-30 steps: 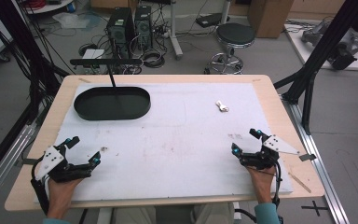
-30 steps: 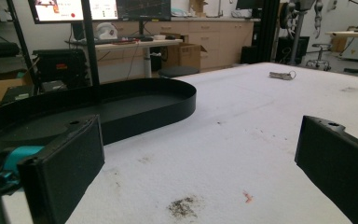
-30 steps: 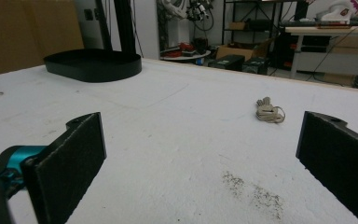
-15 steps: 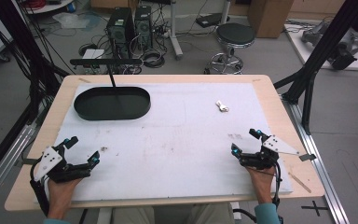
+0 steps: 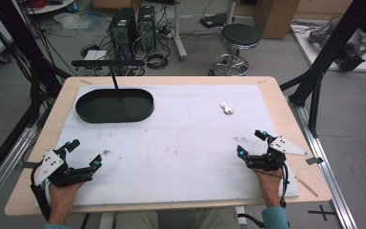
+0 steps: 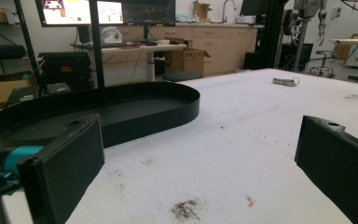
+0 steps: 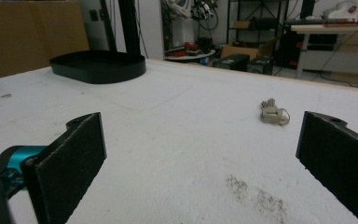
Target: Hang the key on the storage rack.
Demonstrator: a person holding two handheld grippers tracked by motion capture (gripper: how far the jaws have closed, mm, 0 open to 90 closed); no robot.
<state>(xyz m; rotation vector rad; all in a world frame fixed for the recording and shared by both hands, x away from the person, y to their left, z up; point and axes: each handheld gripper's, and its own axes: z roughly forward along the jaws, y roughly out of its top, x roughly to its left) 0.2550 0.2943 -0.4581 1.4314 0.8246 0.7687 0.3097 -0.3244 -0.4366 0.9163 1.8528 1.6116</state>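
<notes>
White mat [image 5: 171, 143], both grippers spread.

Even, soft overhead light, faint shadows, no glare; all views slightly grainy and soft.

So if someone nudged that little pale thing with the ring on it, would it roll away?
Probably not: the small pale object lies low and flat. It looks light, so would likely slide. Its thin ring could snag.

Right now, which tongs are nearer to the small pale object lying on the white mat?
Right. The right tongs sit at the near right edge, with the small pale object just ahead and slightly inboard. The left tongs are at the near left corner, across the mat.
</notes>
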